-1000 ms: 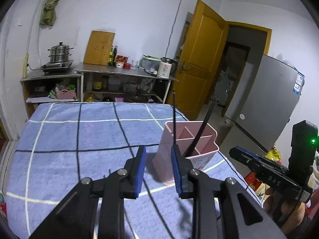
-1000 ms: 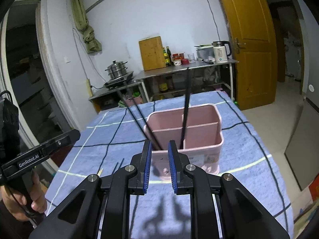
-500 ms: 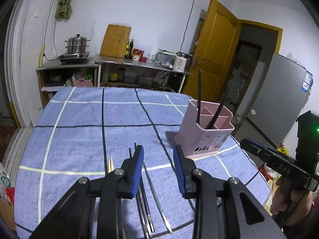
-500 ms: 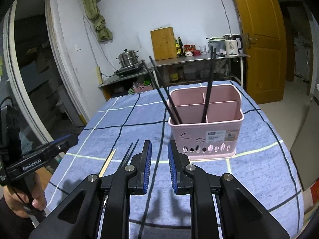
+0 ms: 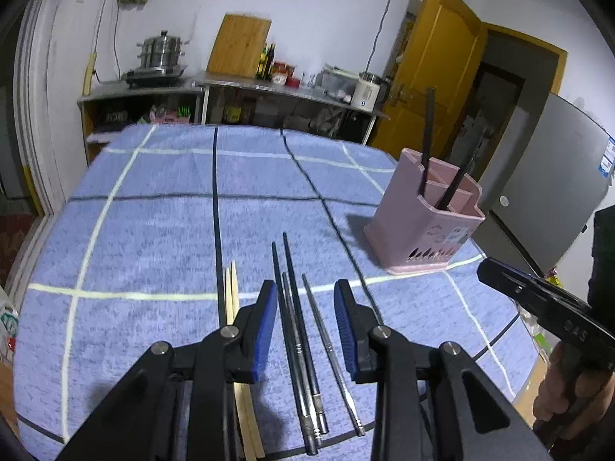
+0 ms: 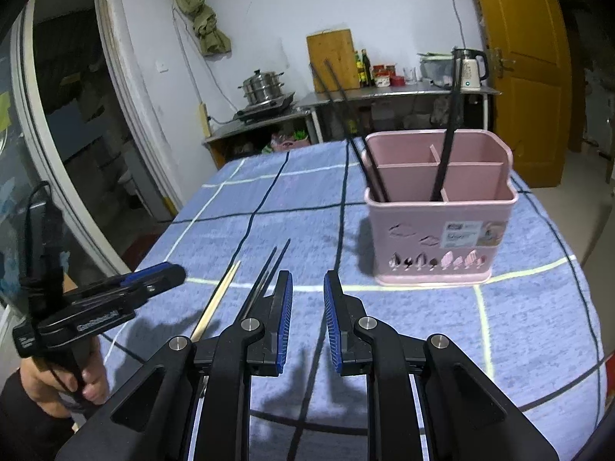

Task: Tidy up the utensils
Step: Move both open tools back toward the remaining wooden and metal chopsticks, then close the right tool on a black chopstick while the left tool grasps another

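Observation:
A pink utensil holder [image 5: 419, 230] [image 6: 438, 238] stands on the blue checked cloth with black chopsticks [image 5: 426, 134] [image 6: 447, 126] leaning in its compartments. Loose on the cloth lie a wooden pair [image 5: 232, 296] [image 6: 219, 296], a black pair [image 5: 286, 269] [image 6: 269, 269] and thin metal chopsticks [image 5: 319, 315]. My left gripper [image 5: 304, 284] hangs open above the black and metal ones, touching none. My right gripper [image 6: 307, 274] is open by a narrow gap, empty, with the holder ahead to its right. The left gripper [image 6: 153, 274] also shows at the right wrist view's left edge.
The cloth-covered table [image 5: 153, 211] ends close below both grippers. Behind it stand metal shelves with a steamer pot [image 5: 161, 52], a wooden board [image 5: 240, 44] and a kettle [image 6: 471, 69]. A yellow door [image 5: 434, 77] and a grey fridge [image 5: 549, 176] are at the right.
Both grippers have drawn back from the pink holder and sunk toward the cloth. The loose chopsticks have come into view under the left gripper, whose jaws stand a little wider.

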Demonstrator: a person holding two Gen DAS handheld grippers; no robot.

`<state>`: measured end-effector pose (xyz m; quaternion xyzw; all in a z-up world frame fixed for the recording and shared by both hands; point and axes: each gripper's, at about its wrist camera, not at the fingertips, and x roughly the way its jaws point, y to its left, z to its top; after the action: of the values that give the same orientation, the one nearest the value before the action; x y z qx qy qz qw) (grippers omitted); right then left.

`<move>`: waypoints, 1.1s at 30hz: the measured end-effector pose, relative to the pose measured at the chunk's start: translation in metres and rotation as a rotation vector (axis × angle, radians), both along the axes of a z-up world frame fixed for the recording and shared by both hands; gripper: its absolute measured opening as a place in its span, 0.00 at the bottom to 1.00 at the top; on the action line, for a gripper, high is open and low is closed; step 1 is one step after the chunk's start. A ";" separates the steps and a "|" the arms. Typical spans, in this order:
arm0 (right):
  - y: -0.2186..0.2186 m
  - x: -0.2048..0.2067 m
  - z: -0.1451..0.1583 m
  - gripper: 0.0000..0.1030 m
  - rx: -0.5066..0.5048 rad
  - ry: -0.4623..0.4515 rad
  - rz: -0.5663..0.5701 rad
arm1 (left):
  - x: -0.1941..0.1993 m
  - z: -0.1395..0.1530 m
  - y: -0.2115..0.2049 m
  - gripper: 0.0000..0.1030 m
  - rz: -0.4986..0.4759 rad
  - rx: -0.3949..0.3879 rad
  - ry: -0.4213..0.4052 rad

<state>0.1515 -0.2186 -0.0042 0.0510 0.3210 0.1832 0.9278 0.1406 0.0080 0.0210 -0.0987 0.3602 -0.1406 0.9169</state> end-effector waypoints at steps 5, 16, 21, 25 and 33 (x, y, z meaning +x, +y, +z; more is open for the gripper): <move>0.011 0.007 -0.013 0.17 -0.009 0.033 0.028 | 0.020 -0.025 -0.004 0.31 -0.005 0.031 0.064; 0.020 0.023 -0.031 0.17 -0.016 0.078 0.041 | 0.053 -0.059 -0.018 0.27 -0.008 0.083 0.144; 0.021 0.029 -0.035 0.17 -0.014 0.092 0.045 | 0.061 -0.069 -0.020 0.25 -0.002 0.107 0.175; 0.023 0.035 -0.040 0.17 -0.013 0.104 0.049 | 0.061 -0.071 -0.023 0.25 -0.005 0.121 0.169; 0.033 0.048 -0.051 0.17 -0.013 0.129 0.059 | 0.064 -0.072 -0.016 0.11 0.017 0.124 0.174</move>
<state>0.1998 -0.1854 -0.0551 0.0471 0.3825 0.2048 0.8997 0.2044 -0.0082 -0.0508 -0.0567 0.4458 -0.1010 0.8876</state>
